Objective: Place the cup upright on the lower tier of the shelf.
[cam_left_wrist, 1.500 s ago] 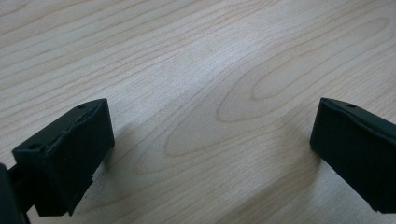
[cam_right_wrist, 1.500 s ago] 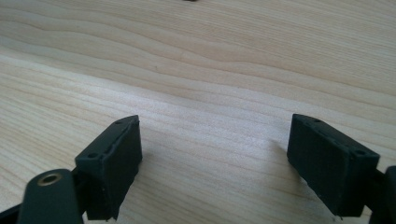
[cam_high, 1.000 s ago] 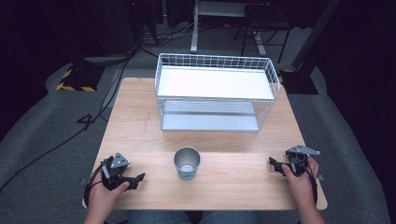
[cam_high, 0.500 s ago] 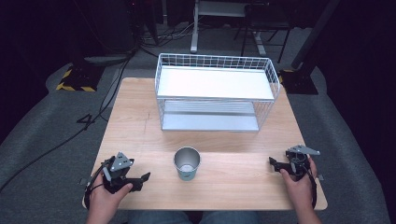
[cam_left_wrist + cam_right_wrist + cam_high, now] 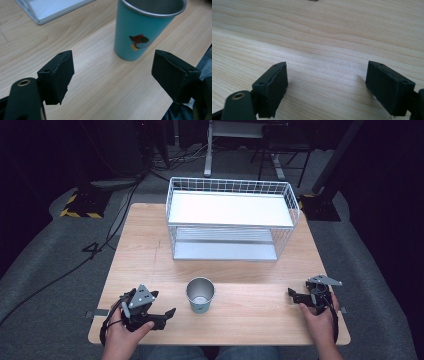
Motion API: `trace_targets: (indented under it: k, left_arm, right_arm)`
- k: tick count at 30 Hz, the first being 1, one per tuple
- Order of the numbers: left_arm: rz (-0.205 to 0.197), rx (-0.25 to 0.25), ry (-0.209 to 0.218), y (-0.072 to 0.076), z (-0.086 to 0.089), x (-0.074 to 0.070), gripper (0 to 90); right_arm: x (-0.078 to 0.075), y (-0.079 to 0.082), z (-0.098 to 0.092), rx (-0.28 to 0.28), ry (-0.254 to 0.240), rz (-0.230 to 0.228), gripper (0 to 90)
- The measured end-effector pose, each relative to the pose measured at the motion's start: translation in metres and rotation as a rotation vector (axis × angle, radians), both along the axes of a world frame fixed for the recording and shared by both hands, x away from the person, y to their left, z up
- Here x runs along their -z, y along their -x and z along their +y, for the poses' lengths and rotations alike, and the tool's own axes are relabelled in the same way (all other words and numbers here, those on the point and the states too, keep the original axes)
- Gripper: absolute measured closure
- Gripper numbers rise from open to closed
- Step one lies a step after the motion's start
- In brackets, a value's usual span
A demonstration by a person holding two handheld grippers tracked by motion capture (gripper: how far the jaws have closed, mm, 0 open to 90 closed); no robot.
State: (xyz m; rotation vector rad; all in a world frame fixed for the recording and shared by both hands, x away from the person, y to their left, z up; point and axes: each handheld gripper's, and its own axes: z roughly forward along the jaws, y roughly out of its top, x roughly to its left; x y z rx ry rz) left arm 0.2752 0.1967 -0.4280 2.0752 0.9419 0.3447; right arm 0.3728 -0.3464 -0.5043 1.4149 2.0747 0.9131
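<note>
A teal metal cup (image 5: pixel 200 295) with a steel rim stands upright near the front middle of the wooden table (image 5: pixel 150 250). My left gripper (image 5: pixel 165 316) lies just left of it, open and pointing at it. In the left gripper view the cup (image 5: pixel 140 32) shows a small cartoon sticker and stands beyond the wide-apart jaws of the left gripper (image 5: pixel 112 75), touching neither. My right gripper (image 5: pixel 296 297) rests at the front right, open, pointing left. In the right gripper view, bare wood lies between the parted jaws of the right gripper (image 5: pixel 325 87).
A white wire rack (image 5: pixel 230 220) with two flat shelves stands across the back half of the table. A corner of its lower shelf (image 5: pixel 50 10) appears in the left gripper view. Dark floor with cables and stands surrounds the table.
My left gripper has slid a little to the right, closer to the cup. The right gripper and the cup have stayed put.
</note>
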Motion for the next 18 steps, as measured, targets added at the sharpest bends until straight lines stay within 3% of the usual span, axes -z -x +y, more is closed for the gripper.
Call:
trace_targets:
  k: [6,12,15,18]
  left_arm:
    - [-0.011,0.026,0.011,0.0,-0.011,0.001,18.6]
    - [-0.01,0.054,0.055,-0.002,-0.025,0.008,17.5]
    - [0.019,0.056,0.096,-0.005,-0.034,0.014,17.5]
    - [0.027,0.047,0.104,-0.007,-0.041,0.019,17.5]
  right_arm:
    - [0.0,0.0,0.0,0.0,0.0,0.0,18.2]
    - [0.0,0.0,0.0,0.0,0.0,0.0,18.2]
    - [0.0,0.0,0.0,-0.001,0.0,0.0,18.2]
    - [0.0,0.0,0.0,0.0,0.0,0.0,18.2]
